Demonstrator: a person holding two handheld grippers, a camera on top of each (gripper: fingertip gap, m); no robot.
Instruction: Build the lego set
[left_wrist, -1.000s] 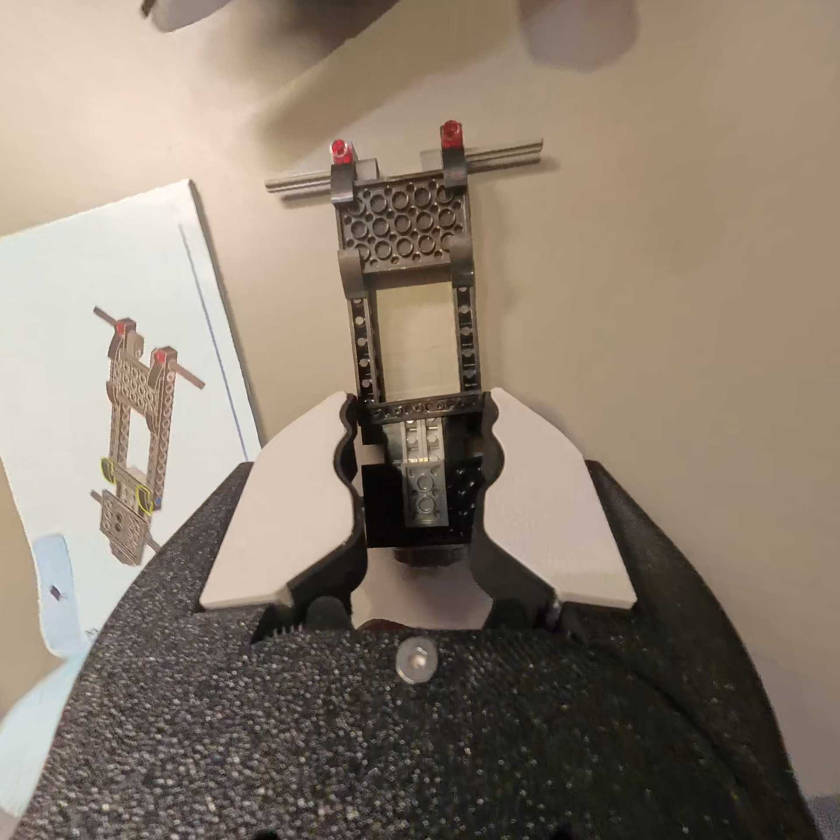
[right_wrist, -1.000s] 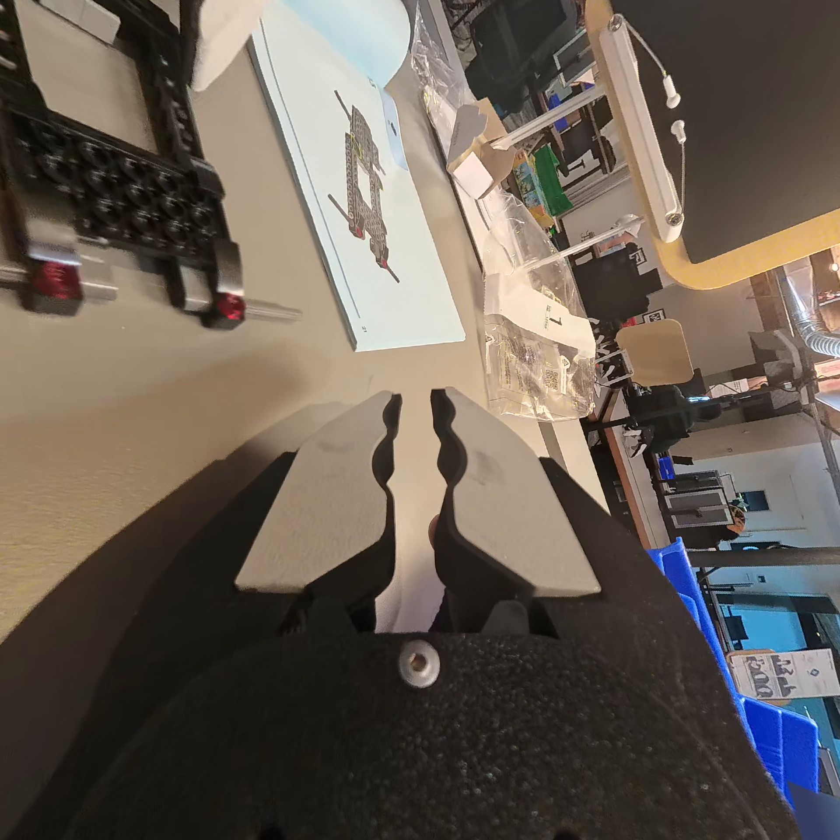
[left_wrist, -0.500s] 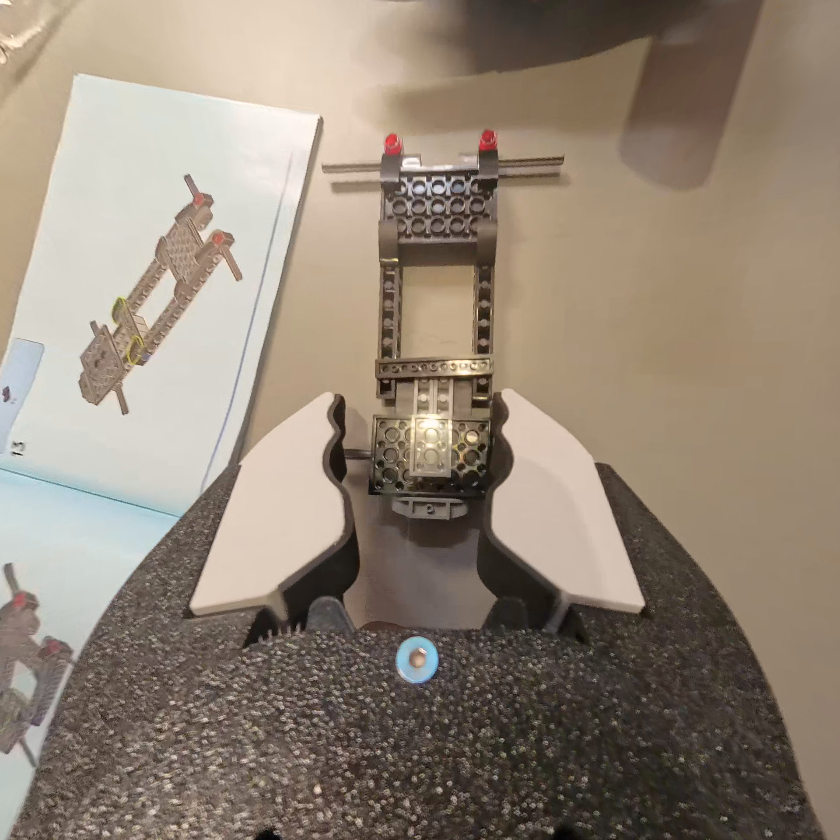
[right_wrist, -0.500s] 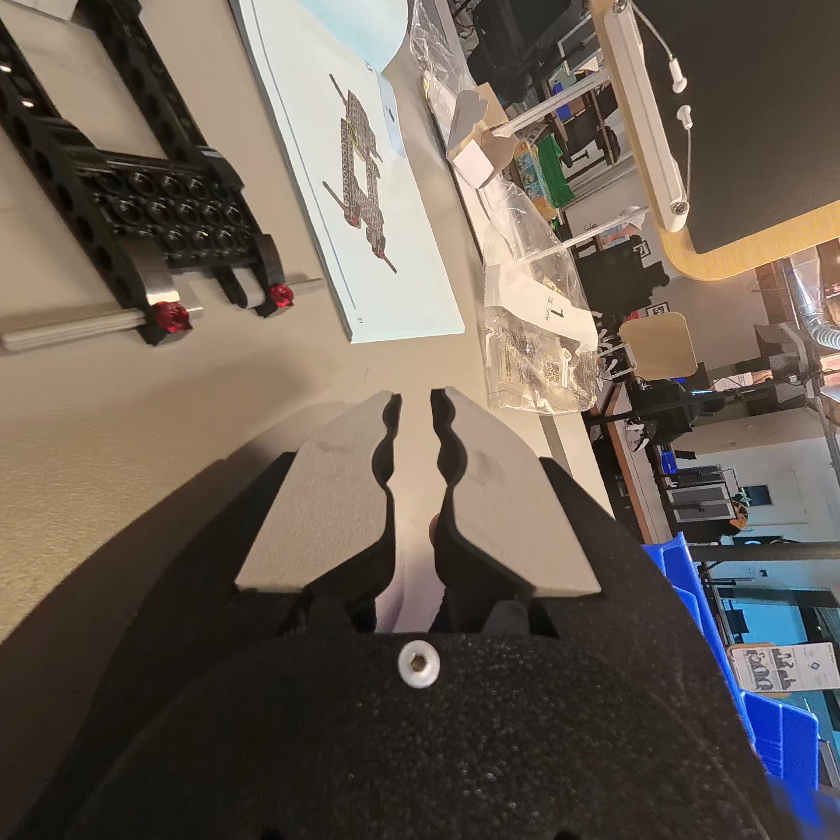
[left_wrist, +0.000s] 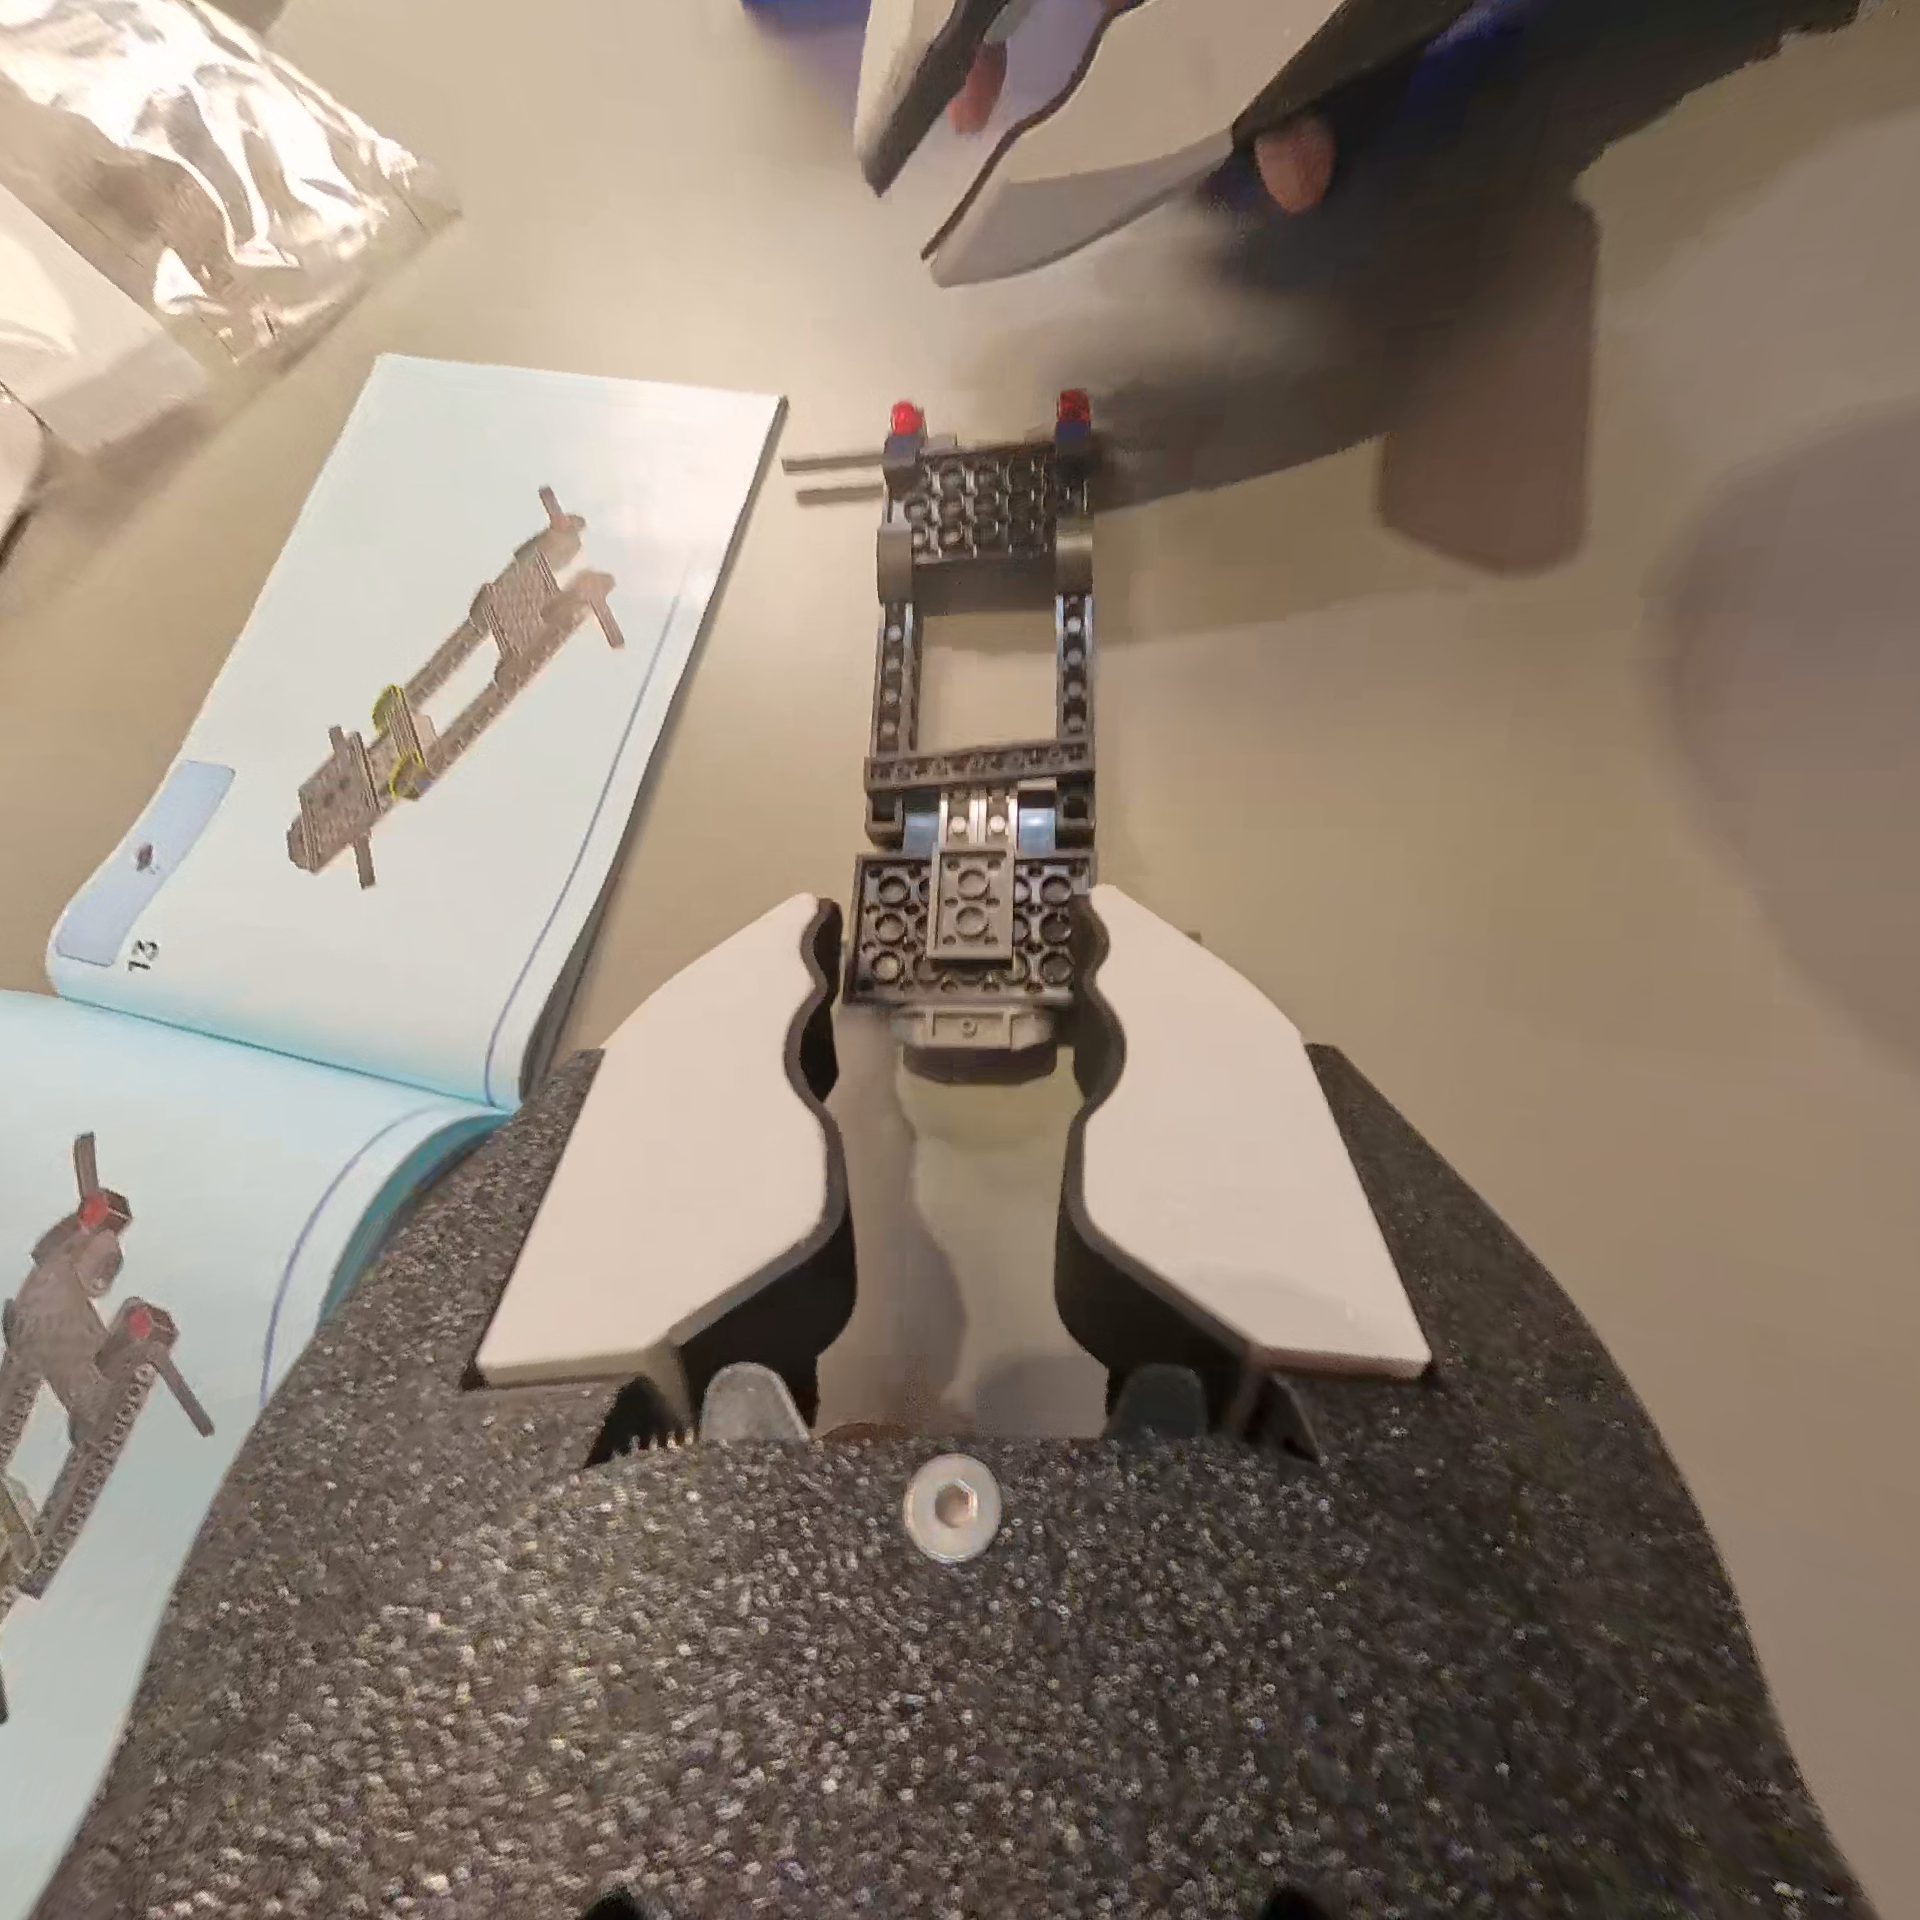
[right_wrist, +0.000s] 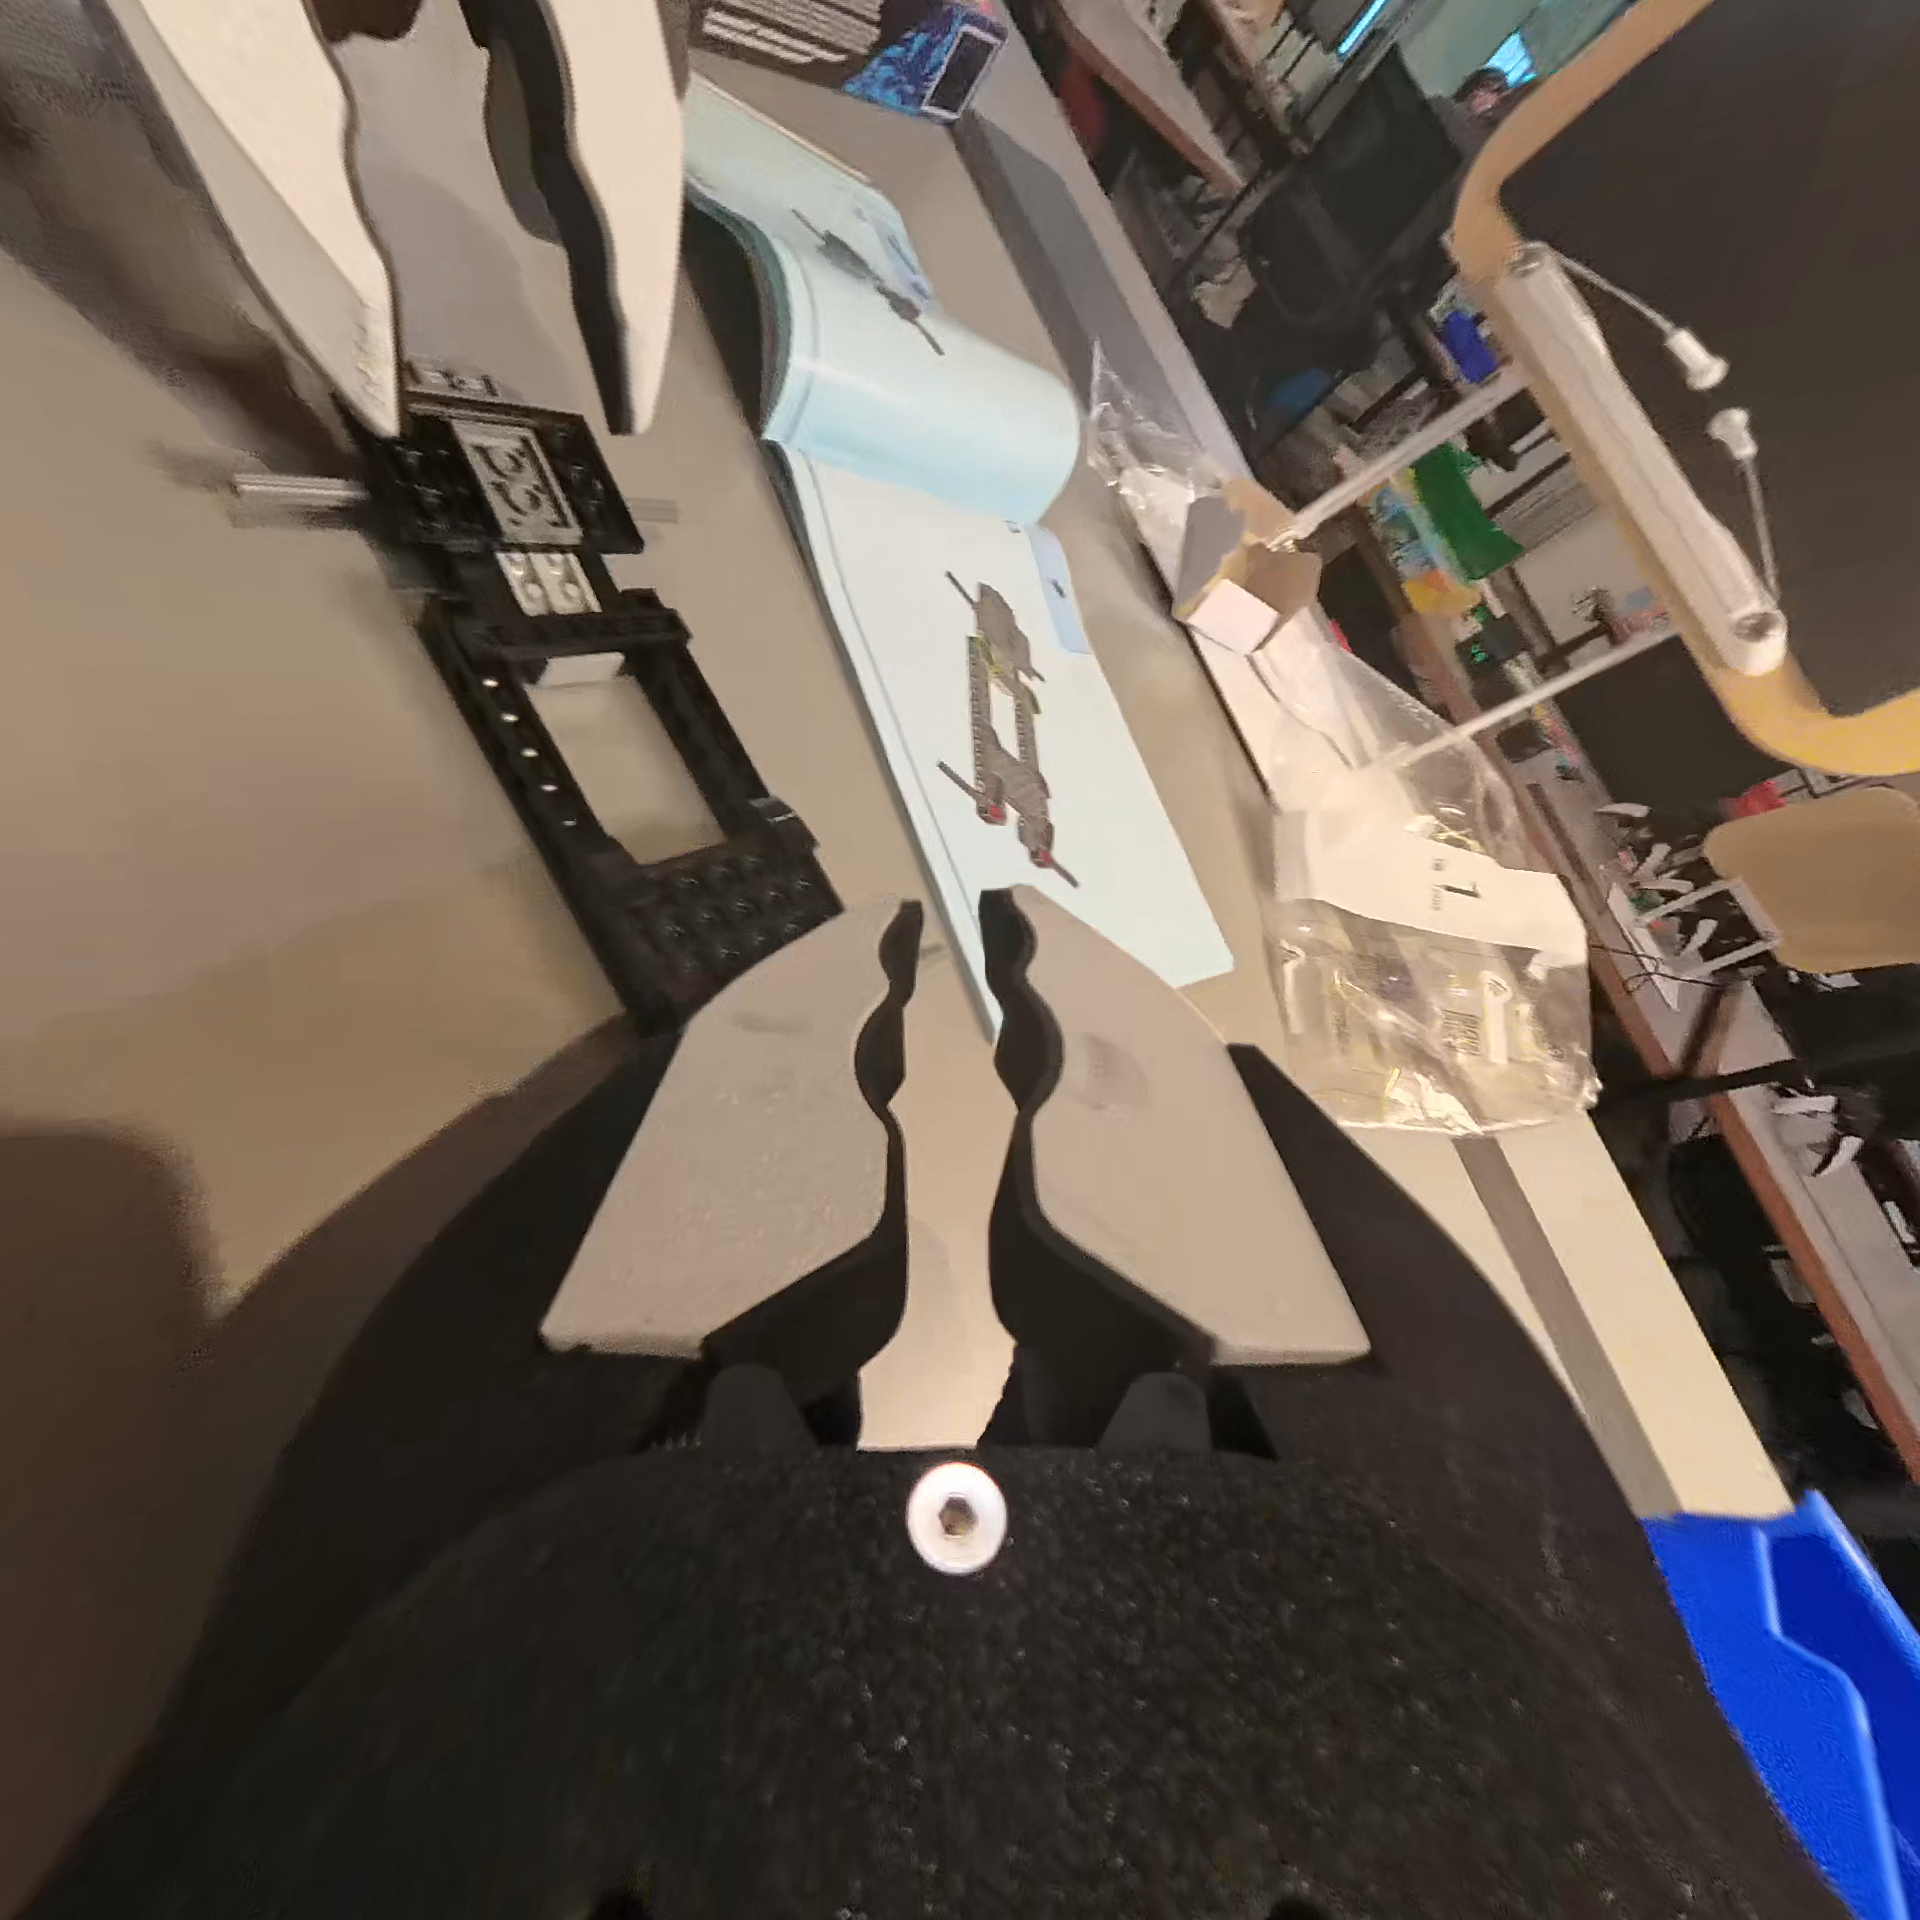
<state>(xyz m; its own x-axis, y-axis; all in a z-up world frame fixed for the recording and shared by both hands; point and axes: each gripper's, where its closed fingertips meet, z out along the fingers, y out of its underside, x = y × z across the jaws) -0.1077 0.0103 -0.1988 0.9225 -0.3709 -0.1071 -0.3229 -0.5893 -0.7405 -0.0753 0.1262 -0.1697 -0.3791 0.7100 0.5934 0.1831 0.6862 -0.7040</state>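
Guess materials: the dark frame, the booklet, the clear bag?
Frame: looks like moulded hard plastic bricks, dark grey to black, semi-gloss; studs, round holes and light glints show it. Booklet: printed paper, pale blue, fairly matte; pages curve at the fold. Bag: thin clear plastic film, glossy; it crinkles and shows small parts inside.

booklet (left_wrist: 156, 1195): cut by left edge | plastic bag (left_wrist: 177, 177): blurred, contents unclear
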